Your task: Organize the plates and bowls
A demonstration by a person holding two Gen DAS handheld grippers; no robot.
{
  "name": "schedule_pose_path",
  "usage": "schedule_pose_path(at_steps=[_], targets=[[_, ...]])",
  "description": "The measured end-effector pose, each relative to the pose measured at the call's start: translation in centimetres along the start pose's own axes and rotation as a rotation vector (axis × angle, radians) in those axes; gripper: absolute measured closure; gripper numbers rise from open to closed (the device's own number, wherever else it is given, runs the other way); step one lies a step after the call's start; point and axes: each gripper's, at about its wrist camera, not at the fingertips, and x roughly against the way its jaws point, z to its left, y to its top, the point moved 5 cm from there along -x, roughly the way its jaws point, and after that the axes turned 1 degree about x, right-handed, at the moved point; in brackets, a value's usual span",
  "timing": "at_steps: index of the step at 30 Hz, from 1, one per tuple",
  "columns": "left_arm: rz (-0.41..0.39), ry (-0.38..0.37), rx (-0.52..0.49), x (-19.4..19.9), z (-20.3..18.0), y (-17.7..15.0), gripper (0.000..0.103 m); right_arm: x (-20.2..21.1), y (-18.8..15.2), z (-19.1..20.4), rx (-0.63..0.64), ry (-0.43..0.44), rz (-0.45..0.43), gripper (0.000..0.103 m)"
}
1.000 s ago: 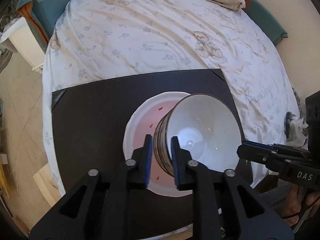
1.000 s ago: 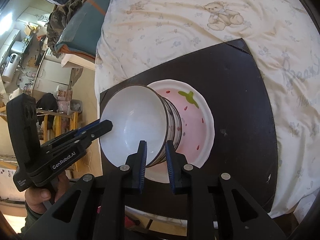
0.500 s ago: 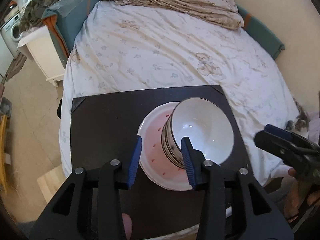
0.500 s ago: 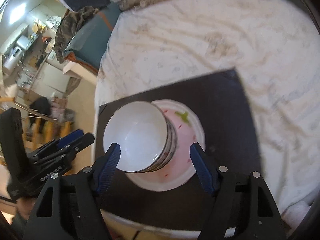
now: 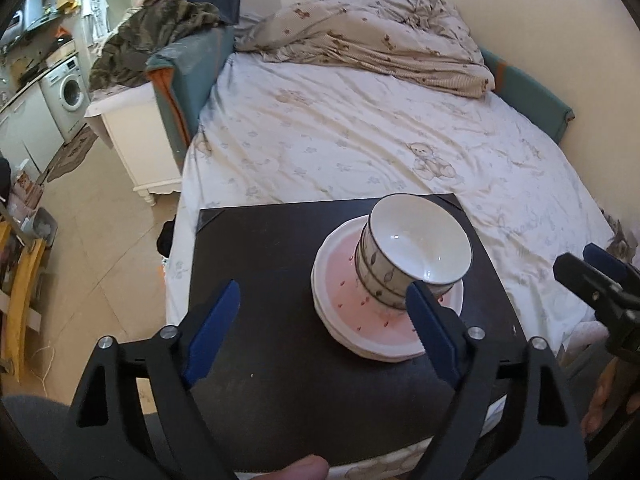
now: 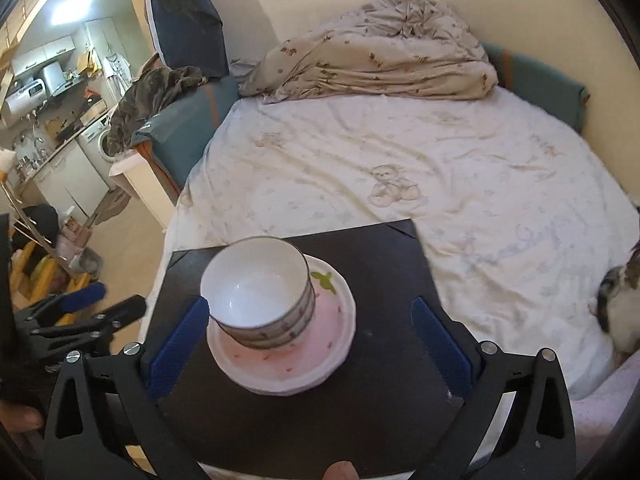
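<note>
1. The stack of bowls [image 6: 262, 300] stands in the middle of the pink plates [image 6: 336, 344], a little left of centre in the right wrist frame. In the left wrist frame the same pile is at centre right. Bowls nested on plates make one compact pile, which I judge is the aim of the tidying.

2. The plates lie on a dark board [image 6: 384, 264], and the board lies on the bed [image 6: 460, 168]. I think the board is there to give a flat, hard base, because the soft sheet would let the dishes tip.

3. The left gripper [image 5: 324, 318] has its blue fingers [image 5: 212, 330] far apart and opening wider. Nothing is pressed between them; the pile only shows beyond the right finger.

4. The right gripper [image 6: 310, 346] also has its fingers wide apart and spreading. The pile appears between them in the frame, but I see no pad pressing on it.

5. With both grippers free, the pile looks finished to me.
</note>
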Motion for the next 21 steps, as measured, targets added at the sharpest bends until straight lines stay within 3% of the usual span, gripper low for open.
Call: schedule_pose_path(at_steps=[2, 6, 10, 13, 15, 17, 21], targets=[[-0.04, -0.02, 0.016, 1.0, 0.3, -1.1, 0.018, 0.6, -0.8, 0.2, 0.023, -0.009, -0.007, 0.0], [-0.091, -0.003, -0.007, 2.5, 0.2, -3.1, 0.0, 2.1, -3.1, 1.2, 0.077, -0.037, -0.028, 0.0], [-0.109, -0.005, 0.006, 3.3, 0.0, -4.3, 0.0, 3.2, -4.9, 2.3, 0.116, -0.023, -0.049, 0.0], [-0.077, -0.002, 0.028, 2.5, 0.4, -5.6, 0.0, 3.2, -6.2, 2.4, 0.123, -0.032, -0.078, 0.0], [-0.045, 0.041, 0.008, 1.5, 0.6, -5.9, 0.0, 2.8, -6.9, 2.2, 0.111, -0.029, -0.093, 0.0], [-0.04, 0.078, 0.007, 1.1, 0.9, -6.0, 0.0, 2.2, -7.0, 2.5, 0.134, -0.049, -0.081, 0.0], [-0.035, 0.06, 0.01, 0.8, 0.7, -6.1, 0.0, 1.1, -7.3, 2.5, 0.107, -0.028, -0.048, 0.0]])
